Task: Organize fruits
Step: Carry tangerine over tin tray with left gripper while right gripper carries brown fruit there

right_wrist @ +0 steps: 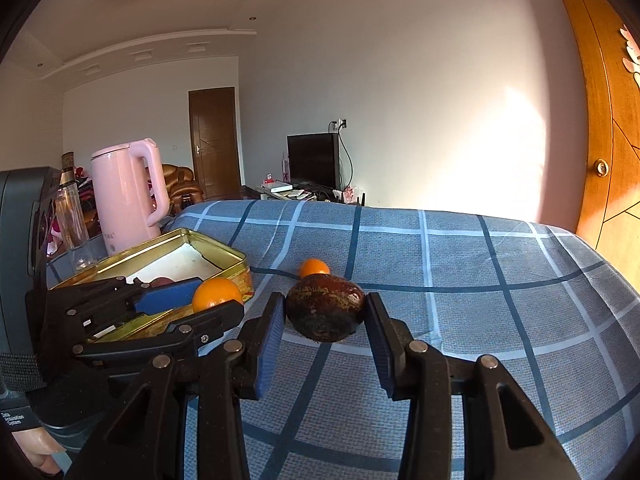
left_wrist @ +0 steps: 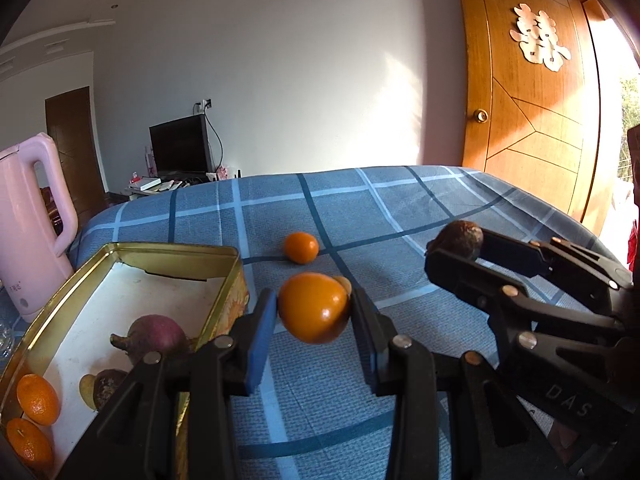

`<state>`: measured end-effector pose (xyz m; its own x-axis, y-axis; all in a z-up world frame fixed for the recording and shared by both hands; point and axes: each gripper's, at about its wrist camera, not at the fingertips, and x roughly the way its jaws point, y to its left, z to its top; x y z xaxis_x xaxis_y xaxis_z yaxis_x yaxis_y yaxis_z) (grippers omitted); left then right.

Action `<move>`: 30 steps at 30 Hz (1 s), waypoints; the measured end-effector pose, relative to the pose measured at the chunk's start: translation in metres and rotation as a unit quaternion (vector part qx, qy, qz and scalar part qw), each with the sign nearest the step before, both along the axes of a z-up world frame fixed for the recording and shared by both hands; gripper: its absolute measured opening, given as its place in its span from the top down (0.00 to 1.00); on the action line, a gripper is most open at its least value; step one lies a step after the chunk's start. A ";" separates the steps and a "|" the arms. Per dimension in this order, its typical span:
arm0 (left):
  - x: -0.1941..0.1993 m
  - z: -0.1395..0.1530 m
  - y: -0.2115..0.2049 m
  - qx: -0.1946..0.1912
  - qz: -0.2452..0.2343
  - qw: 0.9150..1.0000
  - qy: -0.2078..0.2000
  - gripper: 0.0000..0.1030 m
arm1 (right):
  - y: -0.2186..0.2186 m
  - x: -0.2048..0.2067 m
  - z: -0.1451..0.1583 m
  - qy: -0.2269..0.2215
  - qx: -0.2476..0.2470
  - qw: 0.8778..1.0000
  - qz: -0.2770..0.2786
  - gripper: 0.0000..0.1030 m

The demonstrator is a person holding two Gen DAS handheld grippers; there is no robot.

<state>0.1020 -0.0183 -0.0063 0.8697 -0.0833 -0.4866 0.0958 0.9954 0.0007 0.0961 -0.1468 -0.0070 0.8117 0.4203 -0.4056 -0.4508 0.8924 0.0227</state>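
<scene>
Orange [left_wrist: 301,247] rests on checked tablecloth [left_wrist: 400,208] near wooden door [left_wrist: 532,92].

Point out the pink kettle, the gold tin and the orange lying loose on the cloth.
pink kettle [right_wrist: 128,196], right wrist view, on its body.
gold tin [left_wrist: 224,300], left wrist view, on its near side wall.
loose orange [left_wrist: 301,247], left wrist view, on its middle.

You hold a glossy orange [left_wrist: 314,307] just right of the gold tin [left_wrist: 176,250], and a dark brown fruit [right_wrist: 325,307] farther right. A small orange [left_wrist: 301,247] lies beyond. Inside the tin: two oranges [left_wrist: 38,399], a purple fruit [left_wrist: 158,338].
</scene>
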 end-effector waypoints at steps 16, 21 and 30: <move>-0.032 0.003 0.044 -0.004 0.041 0.999 -0.019 0.62 | 0.035 -0.018 -0.001 0.000 -0.001 0.999 0.040 0.59; -0.039 0.003 0.058 -0.009 0.052 0.998 -0.021 0.62 | 0.048 -0.019 0.000 -0.001 -0.001 0.999 0.051 0.59; -0.050 0.004 0.067 0.000 0.063 0.998 -0.026 0.62 | 0.065 -0.021 -0.001 -0.001 -0.003 0.998 0.069 0.59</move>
<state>0.0516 0.0492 -0.0025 0.8972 0.0282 -0.4407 -0.0307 0.9995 0.0015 0.0748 -0.0822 -0.0077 0.7468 0.5261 -0.4068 -0.5701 0.8214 0.0157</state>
